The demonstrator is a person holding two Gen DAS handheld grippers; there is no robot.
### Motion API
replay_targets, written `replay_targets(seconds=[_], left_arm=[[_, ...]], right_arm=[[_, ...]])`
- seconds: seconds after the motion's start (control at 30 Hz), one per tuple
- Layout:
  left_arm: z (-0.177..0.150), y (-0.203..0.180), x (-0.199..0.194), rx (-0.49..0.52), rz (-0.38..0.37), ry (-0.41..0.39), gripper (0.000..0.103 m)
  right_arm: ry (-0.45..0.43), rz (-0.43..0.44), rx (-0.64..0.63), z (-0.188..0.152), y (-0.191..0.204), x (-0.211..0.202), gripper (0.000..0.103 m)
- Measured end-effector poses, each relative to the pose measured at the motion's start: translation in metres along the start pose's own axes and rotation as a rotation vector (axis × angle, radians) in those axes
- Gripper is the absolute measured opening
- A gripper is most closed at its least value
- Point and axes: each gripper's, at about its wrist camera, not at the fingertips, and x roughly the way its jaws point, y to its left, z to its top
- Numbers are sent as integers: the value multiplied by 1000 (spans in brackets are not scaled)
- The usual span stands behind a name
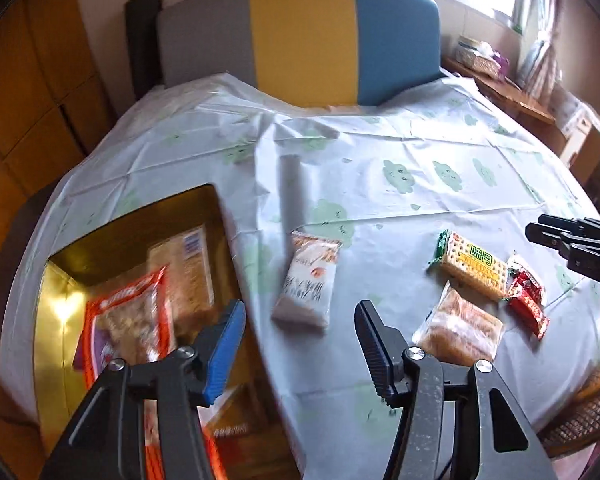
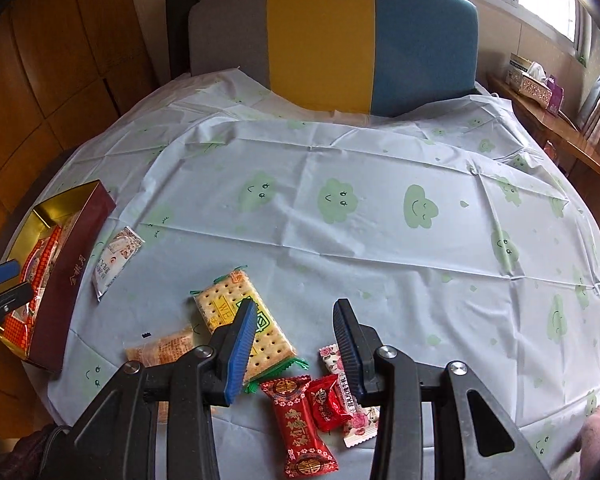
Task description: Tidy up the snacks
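Left gripper (image 1: 300,324): part way open, nothing between the fingers, up above the table edge.
Right gripper (image 2: 296,322): part way open, nothing held, up over the snacks.
Box (image 1: 60,320): gold inside, dark red outside, just to the left of the left gripper, holding a few packets.
Orange packet (image 1: 130,316): in the box, right by the blue finger (image 1: 226,352) of the left gripper.
White packet (image 1: 308,280): flat on the tablecloth (image 1: 380,148), just ahead of the left gripper.
Cracker pack (image 2: 240,320): under the blue finger of the right gripper, partly hidden by it.
Tan snack pack (image 2: 160,350): left of the right gripper, beside the crackers.
Red candies (image 2: 300,420): two, right below the gap of the right gripper.
Flower candy (image 2: 334,356): by the black finger of the right gripper, partly hidden.
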Motion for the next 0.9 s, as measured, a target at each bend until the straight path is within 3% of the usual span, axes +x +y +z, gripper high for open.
replay_targets(seconds=[0.23, 0.6, 0.63, 0.7, 0.8, 0.9], left_arm=[[26, -22, 51, 103, -27, 140, 56], [37, -28, 111, 183, 61, 252, 56], [37, -27, 113, 175, 55, 257, 55], [37, -27, 111, 158, 8, 256, 39], [33, -32, 107, 163, 4, 244, 36], [24, -41, 96, 132, -63, 238, 36]], right_arm=[[-11, 11, -1, 2, 2, -3, 40], [-34, 35, 27, 6, -3, -9, 40], [-36, 34, 28, 6, -3, -10, 40], [-42, 37, 30, 6, -4, -11, 40], [-44, 33, 28, 6, -3, -11, 40], [-48, 30, 25, 7, -2, -12, 40]])
